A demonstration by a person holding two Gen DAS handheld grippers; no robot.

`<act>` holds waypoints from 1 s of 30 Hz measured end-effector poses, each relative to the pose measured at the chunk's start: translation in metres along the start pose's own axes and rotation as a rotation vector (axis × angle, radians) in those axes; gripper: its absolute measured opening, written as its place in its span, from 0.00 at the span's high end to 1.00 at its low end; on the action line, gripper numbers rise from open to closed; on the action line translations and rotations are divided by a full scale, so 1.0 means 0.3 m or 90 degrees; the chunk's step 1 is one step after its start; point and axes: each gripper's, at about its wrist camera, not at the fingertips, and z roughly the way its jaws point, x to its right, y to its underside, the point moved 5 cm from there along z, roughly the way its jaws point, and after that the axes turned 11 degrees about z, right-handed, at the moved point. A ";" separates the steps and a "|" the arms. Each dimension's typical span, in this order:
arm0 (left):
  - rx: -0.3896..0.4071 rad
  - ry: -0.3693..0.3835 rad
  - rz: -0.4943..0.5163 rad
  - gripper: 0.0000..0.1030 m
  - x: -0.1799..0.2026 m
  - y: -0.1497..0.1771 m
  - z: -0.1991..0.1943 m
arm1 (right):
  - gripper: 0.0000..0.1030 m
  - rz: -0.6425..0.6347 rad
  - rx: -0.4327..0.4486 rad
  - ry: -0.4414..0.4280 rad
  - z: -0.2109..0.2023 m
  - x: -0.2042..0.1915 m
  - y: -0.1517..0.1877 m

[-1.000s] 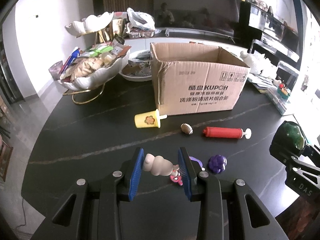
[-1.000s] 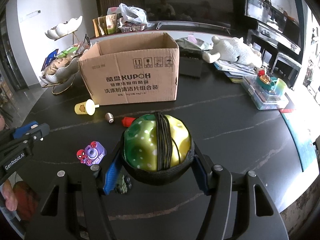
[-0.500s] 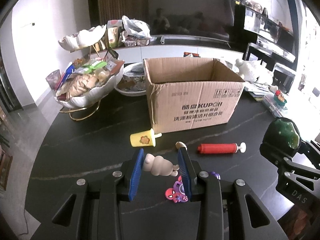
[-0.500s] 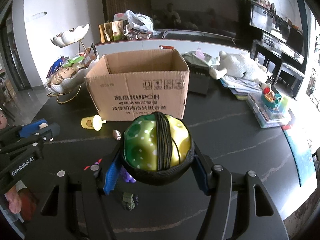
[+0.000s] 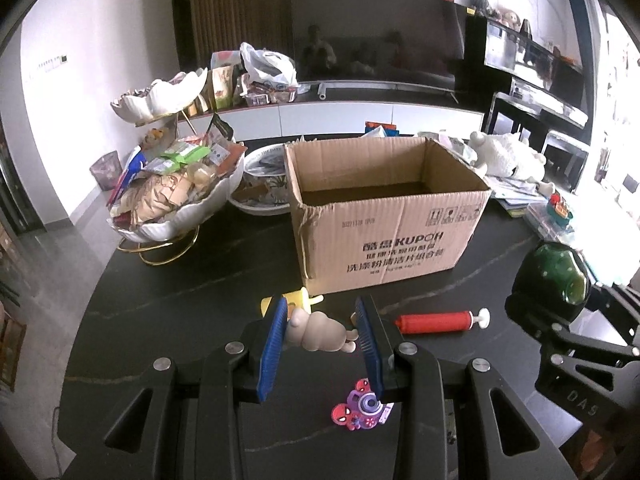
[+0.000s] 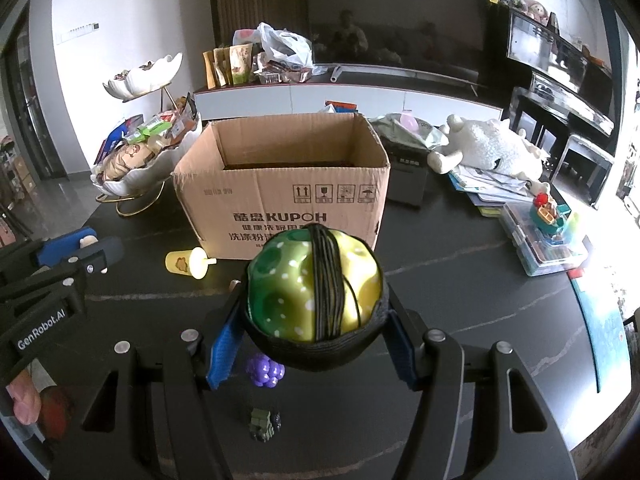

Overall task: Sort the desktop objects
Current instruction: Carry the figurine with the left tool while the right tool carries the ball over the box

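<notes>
Basically both grippers are loaded and raised off the worktop (image 5: 168, 308), facing the open cardboard box (image 5: 384, 216), which looks like the drop target for the sort. Left gripper (image 5: 322, 338) is clamped on a small beige figure (image 5: 316, 330), held sideways across the blue pads, pinched end to end so it can't roll out. Right gripper (image 6: 312, 336) is spread wide around a green-yellow ball (image 6: 314, 286) wrapped in black cord, sitting in a black cup; wide span because the ball fills the whole gap. Box interior looks bare as far as I can see, though its floor near the front wall is hidden. On the worktop in front of the box: yellow popsicle toy (image 6: 188, 263), red pump (image 5: 436, 322), spider-themed toy camera (image 5: 362, 410), purple grape toy (image 6: 265, 370), small green vehicle (image 6: 264, 428). My read: both items clear the box rim in height, so release needs only forward travel over the opening.
</notes>
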 end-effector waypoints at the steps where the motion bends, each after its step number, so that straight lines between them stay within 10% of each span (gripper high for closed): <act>1: -0.001 0.001 0.000 0.69 -0.001 -0.006 0.005 | 0.41 0.000 -0.001 0.001 0.003 0.001 -0.005; 30: -0.003 0.011 0.006 0.69 -0.015 -0.205 0.139 | 0.41 -0.020 0.009 0.013 0.097 0.001 -0.222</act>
